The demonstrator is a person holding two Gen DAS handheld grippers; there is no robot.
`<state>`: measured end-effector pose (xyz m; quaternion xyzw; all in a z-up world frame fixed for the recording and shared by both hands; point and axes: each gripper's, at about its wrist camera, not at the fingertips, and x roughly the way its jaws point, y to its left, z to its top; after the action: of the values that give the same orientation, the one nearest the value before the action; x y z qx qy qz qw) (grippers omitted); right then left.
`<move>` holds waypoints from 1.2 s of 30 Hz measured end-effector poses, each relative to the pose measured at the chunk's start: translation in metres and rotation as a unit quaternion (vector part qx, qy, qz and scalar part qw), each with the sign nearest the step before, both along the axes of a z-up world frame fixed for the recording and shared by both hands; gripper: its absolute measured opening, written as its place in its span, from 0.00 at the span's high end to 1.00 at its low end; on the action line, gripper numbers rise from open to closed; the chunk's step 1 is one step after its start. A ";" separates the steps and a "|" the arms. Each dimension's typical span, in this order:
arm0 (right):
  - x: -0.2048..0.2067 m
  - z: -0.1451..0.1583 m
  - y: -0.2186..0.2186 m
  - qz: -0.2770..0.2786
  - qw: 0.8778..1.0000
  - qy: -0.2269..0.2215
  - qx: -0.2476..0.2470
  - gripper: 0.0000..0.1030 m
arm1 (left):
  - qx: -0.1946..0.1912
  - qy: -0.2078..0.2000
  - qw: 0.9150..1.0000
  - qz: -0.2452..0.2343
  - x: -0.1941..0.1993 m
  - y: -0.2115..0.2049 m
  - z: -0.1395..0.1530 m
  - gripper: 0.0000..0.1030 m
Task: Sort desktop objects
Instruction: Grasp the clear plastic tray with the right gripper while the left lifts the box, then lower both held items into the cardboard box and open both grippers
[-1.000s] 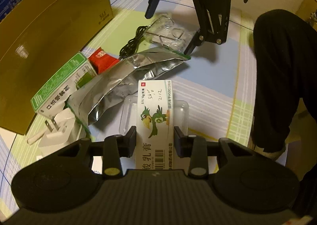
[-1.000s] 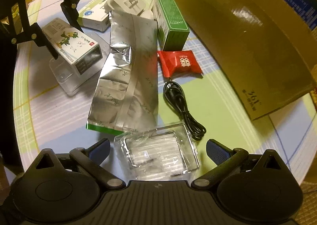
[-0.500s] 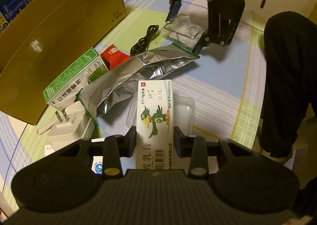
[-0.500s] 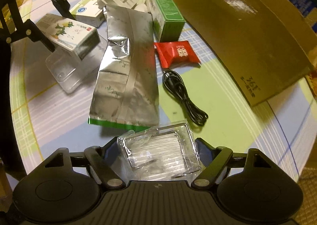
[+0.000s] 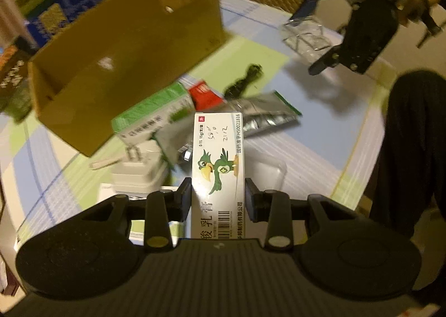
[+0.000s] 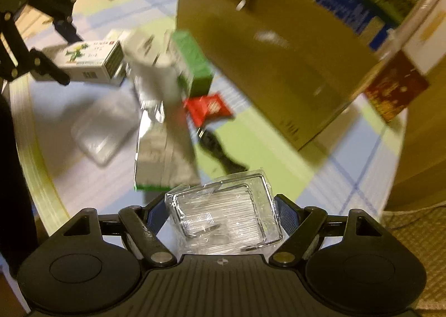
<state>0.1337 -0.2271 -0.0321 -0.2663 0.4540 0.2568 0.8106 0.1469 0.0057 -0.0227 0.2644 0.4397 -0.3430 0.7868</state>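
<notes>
**Both grippers hold items above the table**

The left gripper (image 5: pixel 218 195) pinches a white carton printed with a green parrot (image 5: pixel 218 161). The right gripper (image 6: pixel 221 212) clamps a clear plastic case (image 6: pixel 223 218). Beyond lie a silver foil pouch (image 6: pixel 164 158), a red sachet (image 6: pixel 207 108) and an open brown cardboard box (image 6: pixel 267 66).

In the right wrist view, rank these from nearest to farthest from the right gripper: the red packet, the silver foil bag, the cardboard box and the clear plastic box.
1. Clear plastic box: clamped in the right gripper.
2. Silver foil bag: just ahead, slightly left, on the table.
3. Red packet: beyond the bag's near end, centre.
4. Cardboard box: farthest, upper right.
</notes>
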 end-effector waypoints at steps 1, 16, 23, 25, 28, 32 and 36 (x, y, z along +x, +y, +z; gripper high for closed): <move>0.002 0.009 0.001 -0.007 1.000 -0.007 0.006 0.25 | -0.001 -0.005 1.000 0.007 0.001 0.001 0.006 0.68; 0.061 0.082 0.038 -0.082 0.991 -0.060 0.085 0.25 | -0.047 -0.065 0.986 0.144 0.062 0.014 0.080 0.68; 0.112 0.094 0.036 -0.126 0.979 -0.060 0.146 0.25 | -0.060 -0.079 0.981 0.169 0.104 0.007 0.094 0.68; 0.125 0.094 0.033 -0.143 0.975 -0.064 0.155 0.25 | -0.065 -0.077 0.979 0.175 0.117 0.006 0.093 0.68; 0.147 0.091 0.027 -0.167 0.969 -0.068 0.170 0.25 | -0.068 -0.075 0.978 0.182 0.138 0.000 0.088 0.68; 0.171 0.083 0.020 -0.192 0.962 -0.071 0.181 0.25 | -0.081 -0.069 0.976 0.191 0.164 -0.005 0.078 0.68; 0.191 0.072 0.017 -0.208 0.957 -0.070 0.187 0.25 | -0.086 -0.063 0.974 0.202 0.189 -0.008 0.068 0.68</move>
<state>0.3244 -0.2104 0.0403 -0.0269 0.3852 0.1432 0.9113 0.3360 -0.0025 0.0450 0.1230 0.4024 -0.1961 0.8857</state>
